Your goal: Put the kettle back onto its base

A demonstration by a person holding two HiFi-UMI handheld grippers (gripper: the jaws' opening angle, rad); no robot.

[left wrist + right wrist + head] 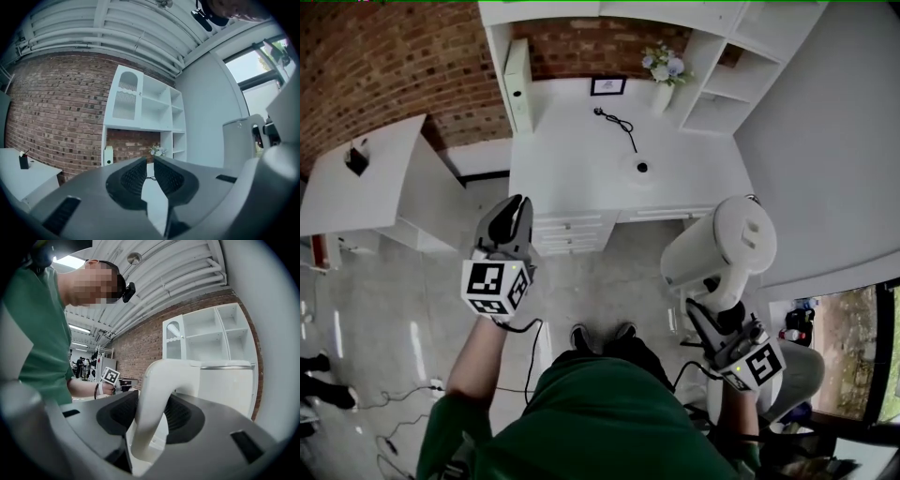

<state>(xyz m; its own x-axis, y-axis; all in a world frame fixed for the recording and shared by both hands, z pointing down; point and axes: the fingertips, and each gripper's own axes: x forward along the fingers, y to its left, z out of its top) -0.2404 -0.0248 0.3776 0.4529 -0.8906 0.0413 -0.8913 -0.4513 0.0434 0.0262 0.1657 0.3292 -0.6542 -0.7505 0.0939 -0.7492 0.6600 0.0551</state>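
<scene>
A white kettle (722, 242) hangs in the air to the right of the white desk (572, 159), and my right gripper (715, 317) is shut on its curved handle (152, 399). In the right gripper view the pads press both sides of the handle, with the kettle body (227, 385) just beyond. The round kettle base (641, 167) sits on the desk's right part, its black cord (619, 120) running toward the back wall. My left gripper (522, 202) is held over the floor in front of the desk's left corner. It is shut with nothing in it (150, 160).
A white shelf unit (741, 56) stands behind and to the right of the desk. On the desk are a flower vase (664, 67), a small frame (607, 86) and a white box (517, 84). Drawers (572, 230) face me. A white side table (356, 187) stands at the left. Cables lie on the floor.
</scene>
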